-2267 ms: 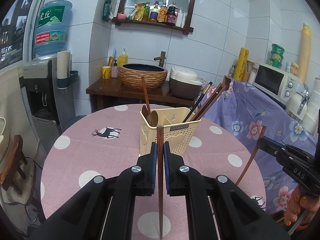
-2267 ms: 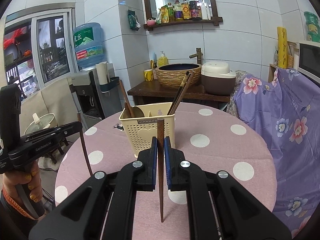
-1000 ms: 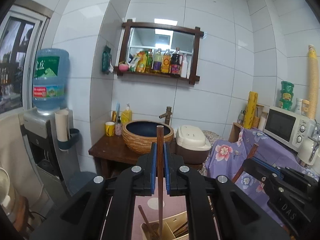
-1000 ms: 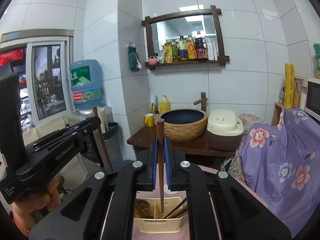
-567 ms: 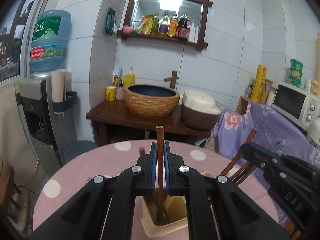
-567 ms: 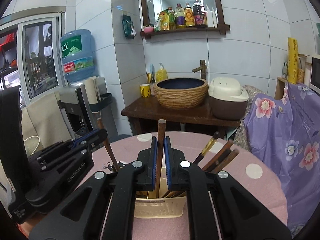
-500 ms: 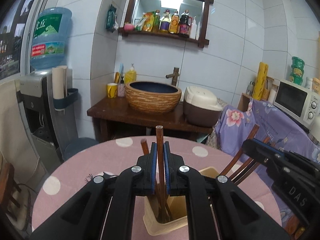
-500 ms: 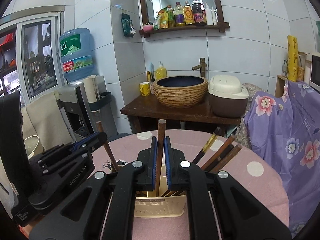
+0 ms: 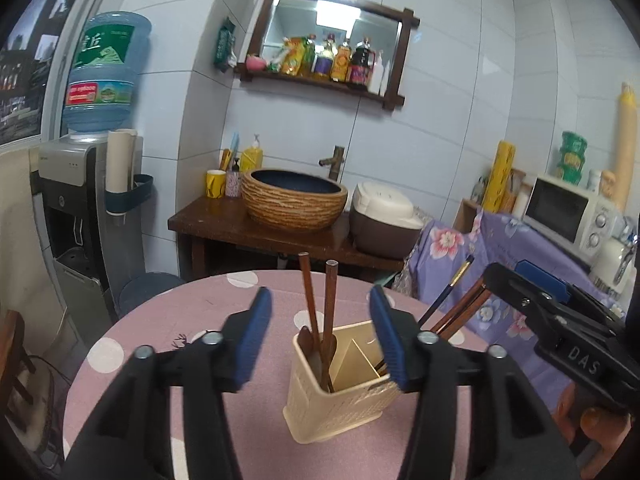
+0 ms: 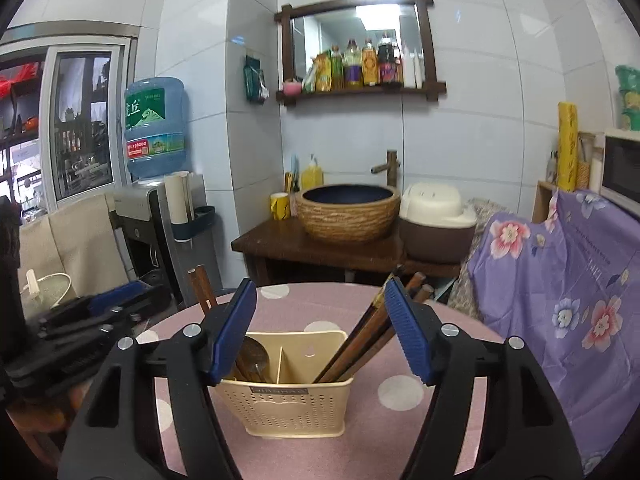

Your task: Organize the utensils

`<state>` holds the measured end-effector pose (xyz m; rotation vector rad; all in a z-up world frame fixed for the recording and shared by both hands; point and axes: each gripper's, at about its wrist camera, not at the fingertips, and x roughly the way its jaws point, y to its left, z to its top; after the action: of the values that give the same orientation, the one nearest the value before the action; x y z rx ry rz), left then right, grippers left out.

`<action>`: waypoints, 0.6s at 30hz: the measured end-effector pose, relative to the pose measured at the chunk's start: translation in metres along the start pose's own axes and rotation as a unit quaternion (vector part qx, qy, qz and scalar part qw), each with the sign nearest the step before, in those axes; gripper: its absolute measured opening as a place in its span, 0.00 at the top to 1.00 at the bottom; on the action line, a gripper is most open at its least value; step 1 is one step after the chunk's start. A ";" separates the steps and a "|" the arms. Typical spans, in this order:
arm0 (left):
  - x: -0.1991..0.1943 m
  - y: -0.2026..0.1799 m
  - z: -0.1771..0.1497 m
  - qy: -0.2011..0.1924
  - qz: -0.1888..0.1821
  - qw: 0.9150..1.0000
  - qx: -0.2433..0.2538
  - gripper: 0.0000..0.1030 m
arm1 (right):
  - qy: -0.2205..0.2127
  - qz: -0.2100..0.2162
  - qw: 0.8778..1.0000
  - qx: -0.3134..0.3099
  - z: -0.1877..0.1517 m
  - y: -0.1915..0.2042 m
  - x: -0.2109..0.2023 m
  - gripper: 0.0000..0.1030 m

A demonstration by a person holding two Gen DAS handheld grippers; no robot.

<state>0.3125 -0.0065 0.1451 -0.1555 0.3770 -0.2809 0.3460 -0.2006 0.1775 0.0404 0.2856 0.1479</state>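
On the pink dotted tabletop, the beige utensil holder w/ faint illegible label now holds both wooden utensils; left claw & right claw, "DAS"-marked, have let go, gaping empty.

Both wrist views above shared caddy

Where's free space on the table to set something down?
Bare pink cloth in front of the cream holder and to its right, toward the purple floral cover. Crowded: directly over the holder, where both open grippers hover, and its utensil-filled compartments.
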 end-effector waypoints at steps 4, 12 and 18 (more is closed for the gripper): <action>-0.032 0.014 -0.015 -0.011 0.003 1.000 -0.011 0.20 | -0.034 -0.005 0.999 -0.010 -0.011 -0.002 -0.035 0.12; -0.074 0.029 -0.089 -0.007 0.034 0.999 -0.011 0.05 | -0.024 -0.032 0.998 -0.050 -0.072 -0.007 -0.093 0.06; -0.111 0.024 -0.152 -0.018 0.070 0.997 -0.008 0.05 | 0.012 -0.011 1.000 -0.024 -0.151 -0.025 -0.121 0.06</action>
<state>0.1613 0.0349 0.0389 -0.1494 0.3530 -0.1372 0.1918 -0.2412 0.0647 -0.0123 0.3058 0.1330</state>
